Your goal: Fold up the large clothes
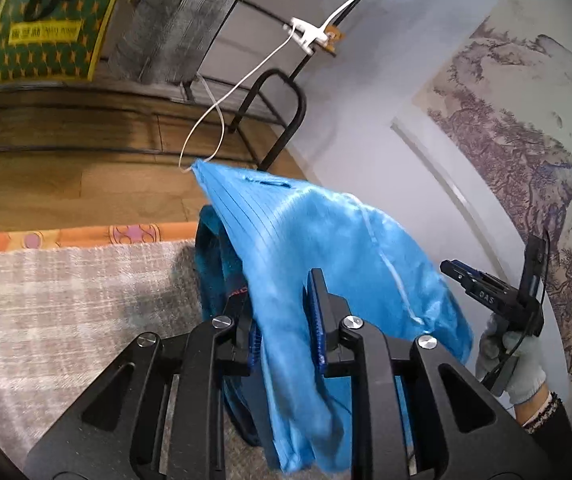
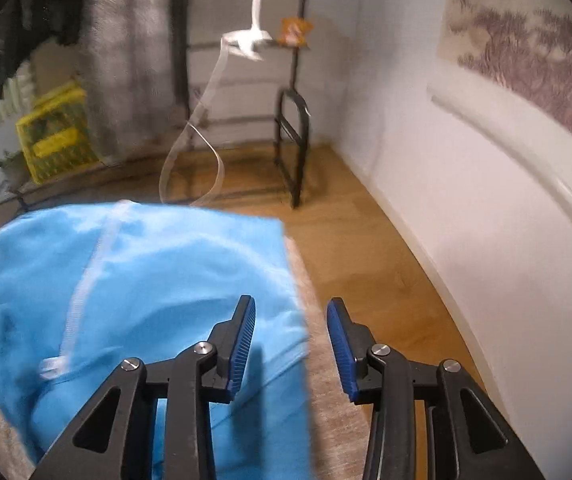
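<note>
1. The blue garment [image 1: 325, 264] sat in the middle of the left wrist view, bunched up, long axis running from a pointed corner at upper centre down to the bottom edge, draped over a darker blue item [image 1: 216, 264] on the grey woven cover [image 1: 66, 300].
2. The left gripper [image 1: 284, 322] was angled down, jaws narrow, a fold of the cloth hanging between the pads. Looked loosely pinched rather than clamped, hard to be sure.
3. In the right wrist view the garment [image 2: 134, 300] filled the lower left, its straight edge running top to bottom.
4. The right gripper [image 2: 291, 346] pointed steeply down, jaws partly spread, nothing held; the left finger [image 2: 242, 340] overlapped the cloth's edge.
5. A gloved hand [image 1: 513, 364] held that gripper at the right edge of the left view.
</note>
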`<state>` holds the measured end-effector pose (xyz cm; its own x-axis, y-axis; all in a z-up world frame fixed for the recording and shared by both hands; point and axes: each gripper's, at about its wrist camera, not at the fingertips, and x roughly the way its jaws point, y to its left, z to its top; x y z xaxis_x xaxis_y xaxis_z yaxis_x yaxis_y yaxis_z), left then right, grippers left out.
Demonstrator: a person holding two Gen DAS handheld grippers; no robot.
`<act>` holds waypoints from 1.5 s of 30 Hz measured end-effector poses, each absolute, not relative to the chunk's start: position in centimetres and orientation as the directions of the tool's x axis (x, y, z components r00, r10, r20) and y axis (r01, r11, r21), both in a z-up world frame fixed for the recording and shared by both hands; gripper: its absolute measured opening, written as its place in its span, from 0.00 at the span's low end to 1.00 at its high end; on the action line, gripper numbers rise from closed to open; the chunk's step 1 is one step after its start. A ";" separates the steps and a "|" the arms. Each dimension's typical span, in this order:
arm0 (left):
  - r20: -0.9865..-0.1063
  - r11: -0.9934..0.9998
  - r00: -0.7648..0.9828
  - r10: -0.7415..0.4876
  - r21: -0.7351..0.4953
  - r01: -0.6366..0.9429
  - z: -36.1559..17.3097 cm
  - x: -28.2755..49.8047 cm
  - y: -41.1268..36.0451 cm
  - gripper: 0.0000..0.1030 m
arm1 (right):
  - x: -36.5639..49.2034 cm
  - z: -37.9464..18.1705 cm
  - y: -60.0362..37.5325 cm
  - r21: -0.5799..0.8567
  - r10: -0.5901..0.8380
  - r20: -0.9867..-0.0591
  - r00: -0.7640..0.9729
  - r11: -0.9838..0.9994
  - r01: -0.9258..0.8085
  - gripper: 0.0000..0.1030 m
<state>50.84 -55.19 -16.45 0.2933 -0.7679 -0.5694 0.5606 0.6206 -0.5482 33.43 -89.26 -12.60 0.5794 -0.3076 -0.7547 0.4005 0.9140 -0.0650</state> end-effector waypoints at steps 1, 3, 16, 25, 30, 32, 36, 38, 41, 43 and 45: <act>-0.560 0.621 0.310 -0.768 -0.533 0.575 -15.8 50.3 -54.9 0.17 | 32.8 -12.0 -88.3 -0.074 -0.316 -0.736 0.599 0.917 0.393 0.37; -0.549 0.618 0.331 -0.768 -0.498 0.608 -14.8 49.1 -54.7 0.17 | 31.5 -11.4 -86.6 -0.045 -0.279 -0.710 0.647 0.935 0.353 0.37; -0.651 0.735 0.413 -0.637 -0.351 0.580 -16.3 47.5 -55.0 0.17 | 30.3 -16.8 -88.5 0.004 -0.224 -0.816 0.532 0.920 0.392 0.36; -0.715 0.749 0.376 -0.590 -0.310 0.586 -17.7 46.0 -54.2 0.17 | 28.0 -15.1 -89.0 -0.024 -0.282 -0.818 0.500 0.887 0.461 0.39; -0.690 0.740 0.404 -0.601 -0.289 0.607 -14.2 43.8 -52.3 0.17 | 25.5 -13.2 -88.5 -0.009 -0.291 -0.807 0.514 0.876 0.482 0.39; -0.681 0.733 0.410 -0.607 -0.281 0.619 -12.9 42.6 -51.8 0.17 | 24.4 -11.9 -87.7 0.003 -0.288 -0.794 0.535 0.879 0.477 0.39; -0.661 0.724 0.430 -0.615 -0.256 0.641 -10.2 40.0 -51.0 0.17 | 22.4 -9.0 -86.1 0.010 -0.296 -0.763 0.574 0.884 0.468 0.39; -0.655 0.716 0.429 -0.622 -0.254 0.650 -9.0 38.7 -50.5 0.17 | 21.5 -7.3 -85.4 0.021 -0.291 -0.748 0.597 0.888 0.459 0.39; -0.633 0.706 0.442 -0.635 -0.244 0.665 -6.6 36.3 -49.5 0.17 | 19.8 -4.5 -83.9 0.026 -0.292 -0.719 0.631 0.896 0.444 0.39; -0.605 0.694 0.452 -0.655 -0.246 0.677 -4.5 34.2 -48.5 0.17 | 18.3 -2.4 -83.0 0.033 -0.290 -0.697 0.656 0.901 0.433 0.39; -0.583 0.686 0.465 -0.666 -0.236 0.688 -2.7 32.5 -47.6 0.17 | 16.8 -0.4 -82.0 0.039 -0.289 -0.677 0.677 0.904 0.425 0.39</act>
